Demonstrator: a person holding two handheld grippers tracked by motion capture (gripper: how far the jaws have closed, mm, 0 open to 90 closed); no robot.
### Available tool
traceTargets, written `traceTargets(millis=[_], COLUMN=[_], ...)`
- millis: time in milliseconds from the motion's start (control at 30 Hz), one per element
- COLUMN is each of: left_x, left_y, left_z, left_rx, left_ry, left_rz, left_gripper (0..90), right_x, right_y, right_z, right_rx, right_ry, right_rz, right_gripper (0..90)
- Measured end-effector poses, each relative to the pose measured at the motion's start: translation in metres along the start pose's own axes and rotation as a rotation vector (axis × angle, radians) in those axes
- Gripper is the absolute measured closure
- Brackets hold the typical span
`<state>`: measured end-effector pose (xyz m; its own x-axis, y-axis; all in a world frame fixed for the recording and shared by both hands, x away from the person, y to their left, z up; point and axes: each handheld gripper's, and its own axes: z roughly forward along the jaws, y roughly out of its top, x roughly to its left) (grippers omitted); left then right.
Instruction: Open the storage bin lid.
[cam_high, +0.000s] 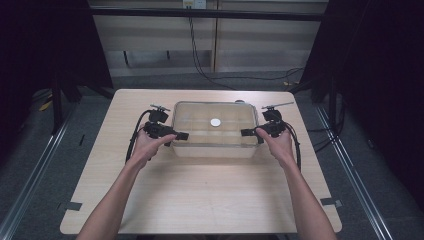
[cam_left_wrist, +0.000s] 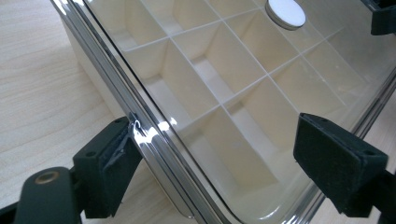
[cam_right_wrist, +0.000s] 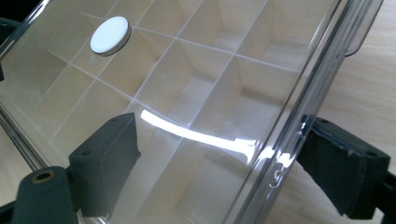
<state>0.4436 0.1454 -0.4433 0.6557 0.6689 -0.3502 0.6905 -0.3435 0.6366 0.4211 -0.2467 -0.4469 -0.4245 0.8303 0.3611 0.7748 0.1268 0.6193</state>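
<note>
A cream box (cam_high: 215, 149) with several compartments stands on the table under a clear lid (cam_high: 197, 116) that has a white round knob (cam_high: 215, 122). My left gripper (cam_high: 176, 135) is at the box's left end and my right gripper (cam_high: 248, 132) at its right end. In the left gripper view, the open left gripper (cam_left_wrist: 219, 140) straddles the lid's rim (cam_left_wrist: 140, 126): one pad (cam_left_wrist: 109, 156) touches the rim from outside and the other hangs over the lid. In the right gripper view, the open right gripper (cam_right_wrist: 222, 140) straddles the rim (cam_right_wrist: 285, 140) the same way. The knob (cam_left_wrist: 286, 11) (cam_right_wrist: 110, 35) lies beyond the jaws.
The light wooden table (cam_high: 200, 195) has bare room in front of the box and at both sides. Cables (cam_high: 131, 145) trail from the grippers. Dark frames and floor rails surround the table.
</note>
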Motion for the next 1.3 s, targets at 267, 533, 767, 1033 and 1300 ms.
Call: traceTargets(millis=[267, 533, 767, 1033, 1300], left_x=[0.0, 0.002, 0.004, 0.004, 0.002], left_y=[-0.001, -0.004, -0.007, -0.008, -0.009], left_z=[-0.004, -0.006, -0.008, -0.009, -0.015], left_rx=[-0.019, -0.036, -0.046, -0.059, -0.083], left_ry=[0.025, 0.008, -0.001, 0.007, 0.017], left_rz=[-0.014, -0.022, -0.032, -0.03, -0.002], left_gripper=[25.8, 27.9, 30.9, 31.8, 34.6], right_x=[0.008, 0.003, 0.003, 0.007, 0.009], right_y=[0.002, -0.001, -0.003, -0.002, -0.003], right_z=[0.0, -0.005, -0.007, -0.007, -0.013], right_rx=[-0.001, -0.042, -0.048, -0.029, -0.063], right_ry=[-0.056, -0.049, -0.048, -0.068, -0.083], right_rz=[-0.014, 0.024, 0.035, 0.035, 0.016], right_gripper=[14.6, 25.3, 26.7, 25.7, 29.6])
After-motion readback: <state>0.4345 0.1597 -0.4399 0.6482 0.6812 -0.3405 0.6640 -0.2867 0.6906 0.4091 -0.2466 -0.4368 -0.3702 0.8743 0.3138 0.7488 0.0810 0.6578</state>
